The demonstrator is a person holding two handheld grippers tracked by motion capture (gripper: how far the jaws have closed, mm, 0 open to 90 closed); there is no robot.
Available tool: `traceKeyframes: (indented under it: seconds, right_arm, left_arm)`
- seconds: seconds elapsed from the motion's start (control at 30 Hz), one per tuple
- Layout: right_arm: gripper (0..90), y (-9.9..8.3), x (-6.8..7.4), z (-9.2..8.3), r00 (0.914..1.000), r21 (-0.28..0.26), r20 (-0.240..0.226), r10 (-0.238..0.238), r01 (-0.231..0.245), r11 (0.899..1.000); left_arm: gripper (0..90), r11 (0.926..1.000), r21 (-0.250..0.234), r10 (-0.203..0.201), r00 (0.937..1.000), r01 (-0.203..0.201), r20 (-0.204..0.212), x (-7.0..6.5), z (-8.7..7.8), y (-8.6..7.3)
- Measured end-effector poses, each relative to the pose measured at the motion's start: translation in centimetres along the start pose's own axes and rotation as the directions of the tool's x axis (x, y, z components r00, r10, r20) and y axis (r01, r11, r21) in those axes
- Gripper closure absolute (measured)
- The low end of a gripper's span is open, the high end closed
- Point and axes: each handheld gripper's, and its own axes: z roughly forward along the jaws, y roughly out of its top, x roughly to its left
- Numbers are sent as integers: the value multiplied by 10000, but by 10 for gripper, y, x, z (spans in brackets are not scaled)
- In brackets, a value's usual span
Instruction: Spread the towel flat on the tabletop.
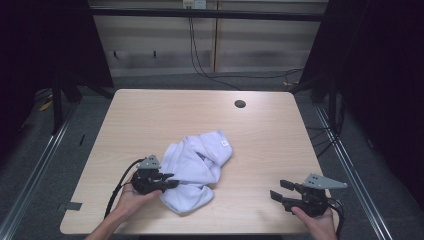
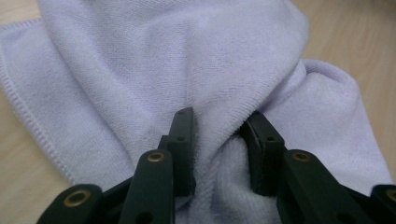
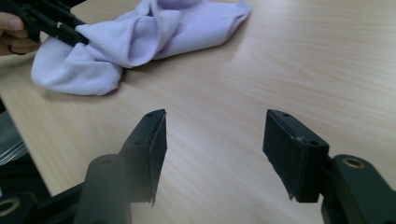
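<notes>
One towel [image 1: 197, 169] lay crumpled in a heap in the lower middle of the high view, on a pale wood tabletop [image 1: 150, 115]. It was light purple and fuzzy, with a stitched edge and a small white tag near its upper right corner. It looked soft and light and floppy, so it would likely bend and sag when lifted. A good place to hold it would be a thick fold or an edge.

The left gripper [image 1: 167, 182] was at the lower left side of the heap. In the left gripper view, its jaws were partly closed around a bunched fold of towel, and the cloth puckered between them. The right gripper [image 1: 278, 190] sat at the lower right of the high view, well apart from the towel. Its jaws were wide open and held nothing. The tabletop was smooth, with a small round hole near its upper right.
</notes>
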Motion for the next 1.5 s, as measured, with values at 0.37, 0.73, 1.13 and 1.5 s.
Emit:
traceKeyframes:
  seconds: [0.37,0.73,1.13,1.5]
  right_arm:
    - [520,17,22,37,9933,465,-1061,-463,515,9976]
    - [672,77,33,112,9731,469,-2013,-1123,1241,9912]
    - [675,73,35,172,9669,1465,-2225,-1252,1601,9762]
    - [875,88,2,139,9860,425,-1670,-10,83,9991]
  left_arm:
    - [499,9973,222,666,9886,-702,1348,-37,4,5]
    - [574,9955,-934,189,9996,-170,194,15,12,49]
    - [629,9999,134,-48,9970,37,774,18,51,42]
    - [806,9867,-1478,-515,9924,679,1119,30,5,43]
